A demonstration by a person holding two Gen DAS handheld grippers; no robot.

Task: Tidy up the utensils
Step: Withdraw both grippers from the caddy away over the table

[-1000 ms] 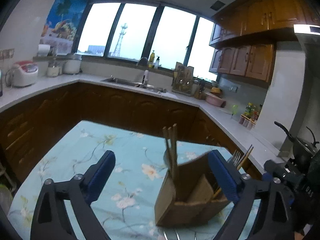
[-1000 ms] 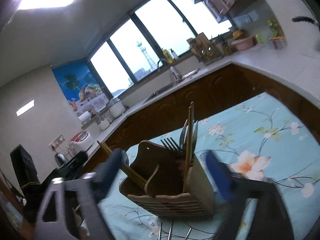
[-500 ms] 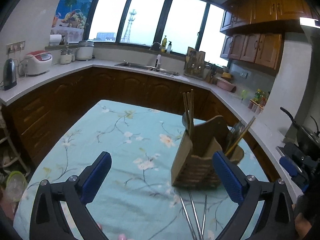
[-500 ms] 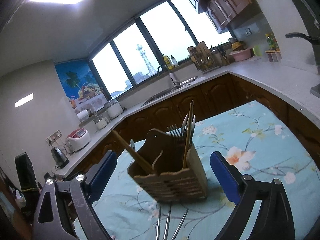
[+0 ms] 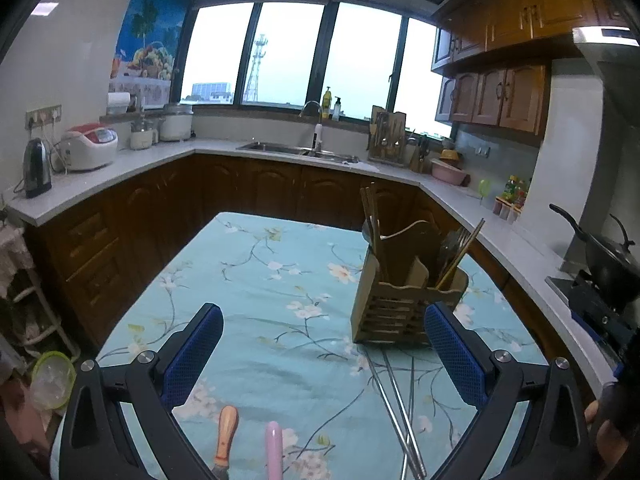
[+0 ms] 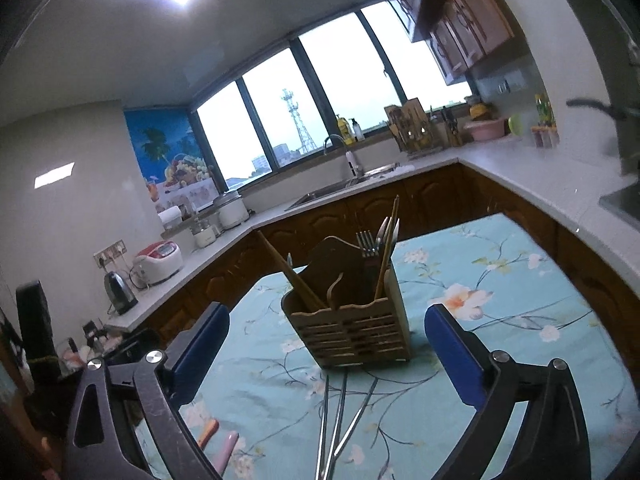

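Forks (image 6: 367,243) in the wooden utensil holder (image 6: 352,330) are shown only by the right view; both the left gripper (image 5: 322,354) and right gripper (image 6: 326,354) are held released, empty.

A slatted wooden utensil holder (image 5: 404,300) stood upright, holding forks (image 6: 367,243) and chopsticks (image 6: 387,254). Metal chopsticks (image 5: 398,408) lay crossed before it, beside a wooden-handled tool (image 5: 226,436) and a pink handle (image 5: 274,454).
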